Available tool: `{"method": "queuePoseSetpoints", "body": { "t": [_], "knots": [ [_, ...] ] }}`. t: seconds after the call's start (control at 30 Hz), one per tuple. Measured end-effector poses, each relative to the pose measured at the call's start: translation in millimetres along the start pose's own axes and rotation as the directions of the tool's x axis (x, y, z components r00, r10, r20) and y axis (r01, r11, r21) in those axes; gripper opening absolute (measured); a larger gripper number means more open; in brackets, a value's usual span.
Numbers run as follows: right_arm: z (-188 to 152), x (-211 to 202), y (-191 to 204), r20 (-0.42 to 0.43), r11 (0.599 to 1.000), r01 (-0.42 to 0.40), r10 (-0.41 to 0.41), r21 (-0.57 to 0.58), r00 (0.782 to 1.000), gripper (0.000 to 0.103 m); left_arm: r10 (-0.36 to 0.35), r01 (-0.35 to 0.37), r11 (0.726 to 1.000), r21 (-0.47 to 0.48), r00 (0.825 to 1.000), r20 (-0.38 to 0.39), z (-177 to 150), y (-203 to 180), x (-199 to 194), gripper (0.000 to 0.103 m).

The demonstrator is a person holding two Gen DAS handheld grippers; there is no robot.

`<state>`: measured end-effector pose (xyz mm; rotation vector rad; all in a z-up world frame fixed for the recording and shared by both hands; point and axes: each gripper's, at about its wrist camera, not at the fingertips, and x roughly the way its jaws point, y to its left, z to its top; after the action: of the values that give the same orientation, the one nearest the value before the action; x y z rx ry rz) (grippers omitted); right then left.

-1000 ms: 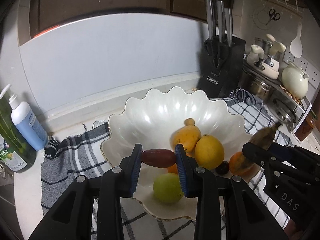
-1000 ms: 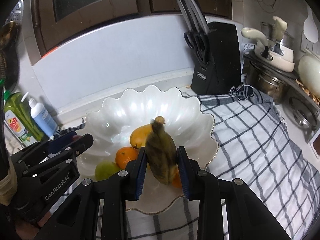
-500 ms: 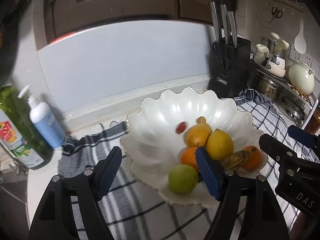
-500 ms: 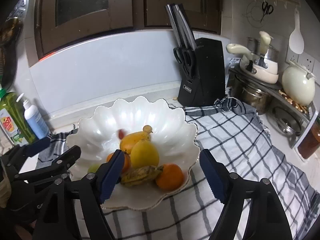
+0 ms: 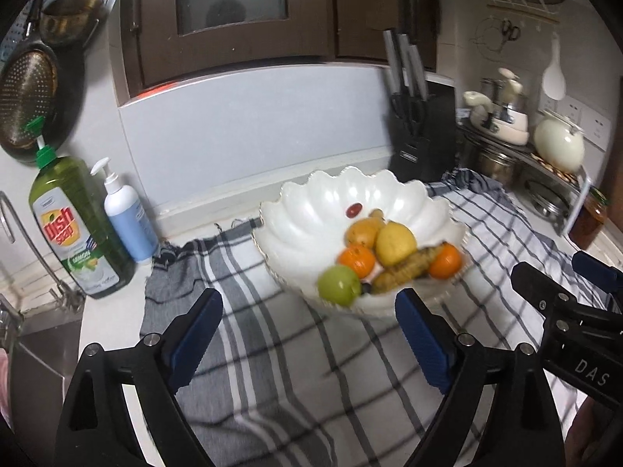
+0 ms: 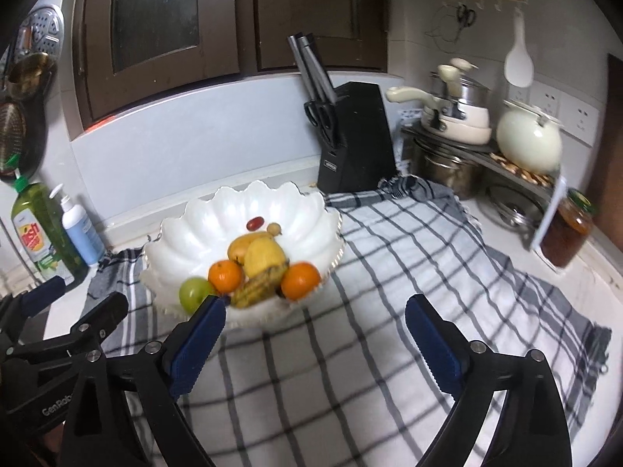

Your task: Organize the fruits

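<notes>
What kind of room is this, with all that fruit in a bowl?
A home kitchen, most likely: a knife block stands against the wall, stacked pots fill a corner rack, and dish soap sits by a sink edge.

Counter: a white kitchen counter (image 6: 576, 292) along the wall.
Cloth: a grey and white checked cloth (image 6: 409, 272) lies spread over the counter.
Bowl: a white wavy bowl (image 6: 202, 229) sits on the cloth.
Bottles: a green dish soap bottle (image 5: 74, 225) and a blue pump bottle (image 5: 128, 222) stand side by side.
Knife block: a black knife block (image 6: 358, 140) stands by the wall.
Jar: a dark jar (image 6: 566, 233) stands near the pot rack.
</notes>
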<state>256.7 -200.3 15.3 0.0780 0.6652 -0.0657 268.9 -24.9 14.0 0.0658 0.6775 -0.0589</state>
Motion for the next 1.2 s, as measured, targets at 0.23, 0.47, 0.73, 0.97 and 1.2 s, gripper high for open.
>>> {"method": "queuePoseSetpoints", "body": {
  "t": [0.23, 0.47, 0.73, 0.97, 1.2],
  "knots": [
    [-34, -42, -13, 0.003, 1.0, 0.015, -0.016, 0.021, 1.0, 0.095, -0.022, 0.022, 1.0, 0.019, 1.0, 0.008, -29, -13, -38, 0.098],
    [-65, -78, -25, 0.008, 0.999, 0.027, -0.027, 0.046, 1.0, 0.095, -0.044, 0.043, 0.998, 0.04, 0.999, 0.018, -56, -24, -73, 0.099],
    [-95, -108, -36, 0.007, 0.998, 0.048, -0.049, 0.046, 0.999, 0.095, -0.076, 0.075, 0.996, 0.043, 0.997, 0.025, -83, -29, -103, 0.1],
    [-122, -130, -40, 0.008, 0.996, 0.066, -0.067, 0.054, 0.998, 0.095, -0.094, 0.093, 0.995, 0.048, 0.995, 0.02, -105, -31, -120, 0.1],
    [-137, -140, -39, 0.005, 0.996, 0.071, -0.072, 0.063, 0.997, 0.095, -0.101, 0.1, 0.994, 0.045, 0.994, 0.028, -117, -30, -132, 0.1]
  ]
}}
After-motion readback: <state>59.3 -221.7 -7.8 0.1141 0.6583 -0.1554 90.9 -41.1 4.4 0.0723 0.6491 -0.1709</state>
